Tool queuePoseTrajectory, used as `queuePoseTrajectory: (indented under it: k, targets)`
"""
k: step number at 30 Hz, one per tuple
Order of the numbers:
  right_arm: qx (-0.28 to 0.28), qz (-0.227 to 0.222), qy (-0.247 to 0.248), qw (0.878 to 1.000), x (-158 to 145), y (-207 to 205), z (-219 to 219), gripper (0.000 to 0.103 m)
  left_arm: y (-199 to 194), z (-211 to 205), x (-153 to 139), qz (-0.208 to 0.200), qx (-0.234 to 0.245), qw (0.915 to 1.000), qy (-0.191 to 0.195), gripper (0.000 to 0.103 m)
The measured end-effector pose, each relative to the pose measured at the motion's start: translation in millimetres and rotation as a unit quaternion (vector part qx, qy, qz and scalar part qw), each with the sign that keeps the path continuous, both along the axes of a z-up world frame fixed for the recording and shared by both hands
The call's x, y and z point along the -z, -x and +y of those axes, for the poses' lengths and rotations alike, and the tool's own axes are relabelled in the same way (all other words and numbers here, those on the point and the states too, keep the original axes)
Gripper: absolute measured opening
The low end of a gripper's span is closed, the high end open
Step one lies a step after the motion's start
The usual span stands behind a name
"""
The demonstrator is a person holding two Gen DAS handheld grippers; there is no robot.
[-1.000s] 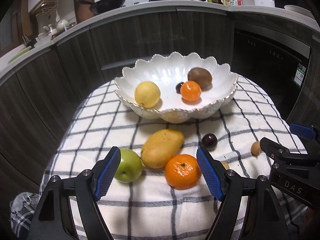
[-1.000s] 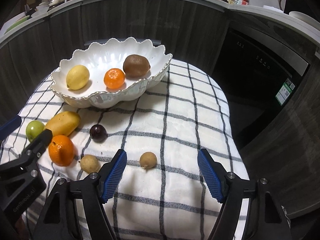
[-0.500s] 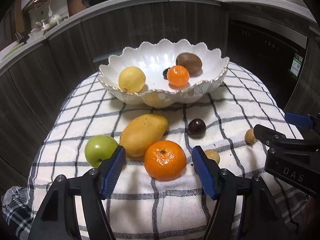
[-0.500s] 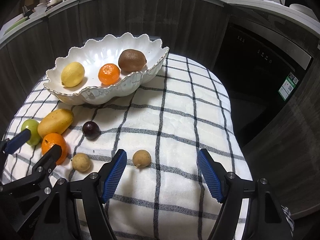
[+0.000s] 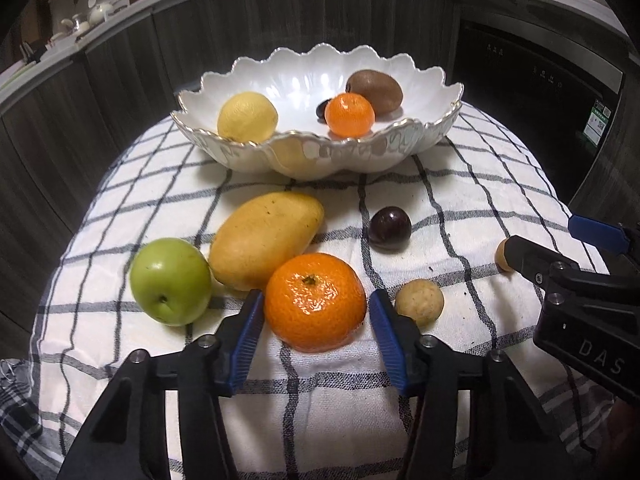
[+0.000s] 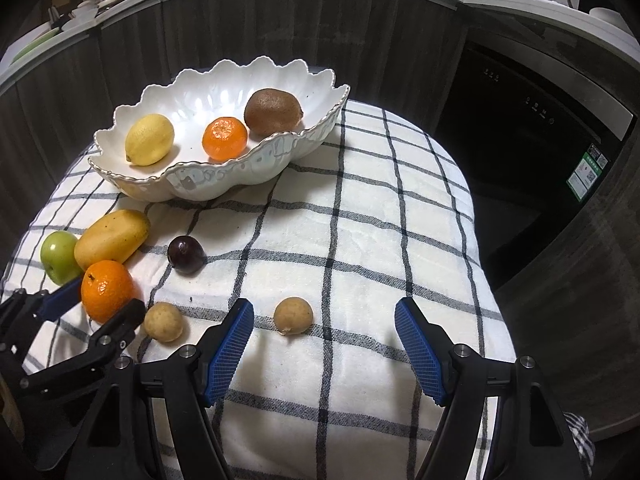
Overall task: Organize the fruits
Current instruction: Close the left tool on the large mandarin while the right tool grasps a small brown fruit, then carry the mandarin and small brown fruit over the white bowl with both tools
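In the left wrist view, the left gripper [image 5: 316,312] straddles a large round orange [image 5: 315,301] lying on the white cloth with dark checks [image 5: 460,184]. Its jaws have just been closing, and the blue ribbed pads [image 5: 249,336] now stand just beside the orange on either flank; whether they already press on the skin cannot be told. Touching the orange at its upper left lies a long yellow mango [image 5: 266,239], and a round green apple [image 5: 171,281] sits against the mango's left end. A small tan round fruit [image 5: 419,301] lies just right of the right pad, and a dark purple plum [image 5: 389,227] rests farther up the cloth. Beyond them stands a white scalloped ceramic bowl [image 5: 248,152] holding a yellow lemon [image 5: 247,117], a small orange mandarin [image 5: 349,115], a brown kiwi [image 5: 374,87] and a dark fruit mostly hidden behind the mandarin. The right gripper's black frame enters at the right edge.

In the right wrist view, the right gripper [image 6: 324,344] hangs over the cloth with its jaws spread wide and nothing held. A second small tan round fruit [image 6: 293,315] lies between them, nearer the left pad and touching neither. The left gripper's fingers flank the large orange at the lower left.
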State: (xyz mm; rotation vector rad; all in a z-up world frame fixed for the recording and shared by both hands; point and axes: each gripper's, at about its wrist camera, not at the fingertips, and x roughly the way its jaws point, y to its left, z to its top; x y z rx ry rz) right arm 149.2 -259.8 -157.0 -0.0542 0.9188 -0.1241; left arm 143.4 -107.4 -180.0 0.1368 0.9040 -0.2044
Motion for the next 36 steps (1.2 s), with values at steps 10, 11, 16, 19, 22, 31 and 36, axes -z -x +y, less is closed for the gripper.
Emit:
queuePoseTrajectory:
  k: [10, 11, 16, 19, 22, 31, 36]
  targets:
    - [-0.012, 0.01, -0.005, 1.0, 7.2, -9.0, 5.4, 0.057, 4.5, 6.4, -0.8, -0.004, -0.004, 1.0, 0.001, 0.047]
    - [-0.014, 0.013, -0.007, 1.0, 8.9, -9.9, 6.1, 0.054, 4.9, 7.0, -0.7, -0.004, -0.004, 1.0, 0.001, 0.047]
    - [-0.02, 0.024, -0.012, 0.999, 15.9, -12.9, 9.1, 0.048, 4.5, 9.2, -1.1, -0.004, -0.007, 1.0, 0.004, 0.047]
    - [-0.02, 0.033, -0.02, 0.999, 20.7, -15.0, 8.7, 0.039, 4.2, 9.9, -1.3, -0.003, -0.007, 1.0, 0.005, 0.047]
    - [-0.022, 0.037, -0.03, 0.999, 23.2, -15.0, 8.1, 0.032, 4.3, 10.2, -1.6, -0.004, -0.007, 1.0, 0.005, 0.047]
    - [-0.036, 0.025, -0.046, 0.998, 15.1, -9.8, 9.6, 0.024, 7.6, 9.8, -10.9, -0.02, -0.007, 0.9998, 0.005, 0.047]
    - [-0.04, 0.009, -0.048, 0.998, 0.1, -5.2, 12.7, 0.024, 11.8, 11.3, -23.0, -0.036, -0.006, 0.9993, 0.008, 0.047]
